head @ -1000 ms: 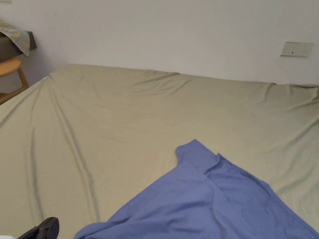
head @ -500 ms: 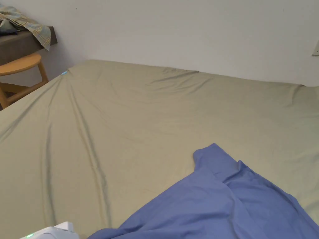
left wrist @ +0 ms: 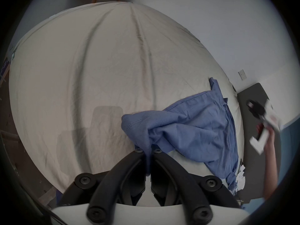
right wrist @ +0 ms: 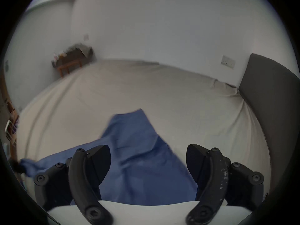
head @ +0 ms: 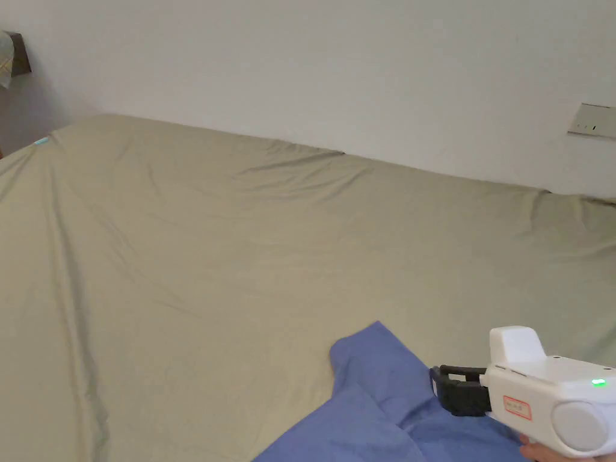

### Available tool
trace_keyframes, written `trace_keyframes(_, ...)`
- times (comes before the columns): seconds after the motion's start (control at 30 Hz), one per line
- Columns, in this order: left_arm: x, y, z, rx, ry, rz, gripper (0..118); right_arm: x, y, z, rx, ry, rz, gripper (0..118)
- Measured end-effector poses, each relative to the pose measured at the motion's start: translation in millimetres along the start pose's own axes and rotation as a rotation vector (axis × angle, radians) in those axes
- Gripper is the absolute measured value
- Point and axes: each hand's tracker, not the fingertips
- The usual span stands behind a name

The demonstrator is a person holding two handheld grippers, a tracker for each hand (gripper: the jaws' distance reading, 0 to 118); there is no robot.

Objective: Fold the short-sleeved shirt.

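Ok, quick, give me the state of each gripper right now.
Left gripper: closed, pinching a fold of the blue shirt.
Right gripper: open, holding nothing, above the shirt.

The shirt (left wrist: 191, 127) is soft, matt blue cloth with stitched hems, lying rumpled. Under it the bed sheet (head: 198, 252), across the middle of the frame, is smooth matt beige cloth with long creases. The right gripper (head: 442, 389) at lower right has a glossy white plastic body and matt black plastic jaws.
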Motion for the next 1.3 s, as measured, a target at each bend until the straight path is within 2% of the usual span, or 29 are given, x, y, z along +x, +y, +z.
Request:
trace_keyframes(0.07, 3.2, -3.4, -2.0, 0.004, 0.011, -0.024, 3, 5.2, 17.0, -57.1, -0.087, -0.020, -0.042, 96)
trace_keyframes(0.13, 9.7, -5.6, -3.2, 0.008, 0.045, -0.066, 3, 7.3, 30.1, -102.5, -0.149, 0.014, -0.113, 96)
trace_keyframes(0.17, 11.6, -6.7, -3.1, 0.020, 0.057, -0.086, 3, 6.3, 34.5, -117.7, -0.175, 0.029, -0.121, 96)
trace_keyframes(0.23, 14.6, -7.0, -4.0, 0.009, 0.064, -0.107, 3, 1.8, 42.6, -149.8, -0.251, 0.038, -0.102, 95)
trace_keyframes(0.33, 13.8, -5.6, -5.2, -0.007, 0.068, -0.103, 3, -8.5, 42.1, -167.9, -0.331, -0.018, -0.052, 94)
trace_keyframes(0.37, 13.4, -5.3, -5.1, -0.005, 0.066, -0.099, 3, -8.5, 43.5, -162.6, -0.308, -0.014, -0.077, 85)
trace_keyframes(0.4, 14.0, -4.1, -4.6, -0.002, 0.068, -0.096, 3, -7.8, 43.5, -154.6, -0.297, -0.015, -0.097, 62)
trace_keyframes(0.43, 14.2, -3.0, -3.7, 0.000, 0.069, -0.092, 3, -8.8, 41.4, -148.2, -0.285, 0.022, -0.109, 27)
trace_keyframes(0.47, 15.0, -2.6, -3.0, 0.002, 0.067, -0.092, 3, -12.4, 39.3, -140.3, -0.261, 0.029, -0.088, 0)
trace_keyframes(0.5, 15.8, -2.7, -2.6, 0.009, 0.067, -0.098, 3, -16.5, 36.7, -135.5, -0.257, 0.034, -0.070, 1)
trace_keyframes(0.57, 19.1, -4.0, -1.6, 0.015, 0.077, -0.123, 3, -20.2, 30.9, -123.6, -0.239, 0.078, -0.138, 1)
trace_keyframes(0.6, 21.0, -5.6, 0.0, 0.029, 0.081, -0.135, 3, -15.6, 25.2, -117.7, -0.218, 0.171, -0.258, 1)
trace_keyframes(0.63, 22.4, -6.5, 2.3, 0.035, 0.080, -0.137, 3, -10.7, 19.0, -107.3, -0.179, 0.224, -0.386, 1)
trace_keyframes(0.67, 25.1, -6.1, 5.9, 0.043, 0.079, -0.139, 3, -7.0, 13.6, -92.1, -0.116, 0.247, -0.464, 1)
trace_keyframes(0.7, 27.4, -6.7, 11.9, 0.073, 0.071, -0.148, 3, -8.0, 5.6, -68.7, -0.013, 0.292, -0.489, 1)
trace_keyframes(0.8, 35.3, -6.7, 32.9, 0.162, 0.062, -0.201, 3, -0.5, -7.0, 24.3, 0.241, 0.332, -0.451, 1)
trace_keyframes(0.87, 45.8, -9.2, 48.7, 0.232, 0.049, -0.261, 3, 6.6, -22.5, 101.8, 0.411, 0.356, -0.506, 1)
trace_keyframes(0.93, 60.3, -14.1, 67.9, 0.326, 0.040, -0.329, 3, 12.5, -41.5, 181.9, 0.560, 0.387, -0.518, 1)
trace_keyframes(1.0, 74.9, -22.3, 87.7, 0.415, 0.046, -0.408, 3, 12.4, -63.3, 259.5, 0.697, 0.361, -0.496, 1)
trace_keyframes(1.13, 96.2, -43.1, 136.5, 0.679, 0.079, -0.513, 3, 1.5, -116.7, 394.1, 0.965, 0.230, -0.453, 1)
trace_keyframes(1.3, 103.3, -70.6, 185.1, 0.969, 0.085, -0.552, 3, -5.1, -196.2, 512.8, 1.217, 0.126, -0.504, 1)
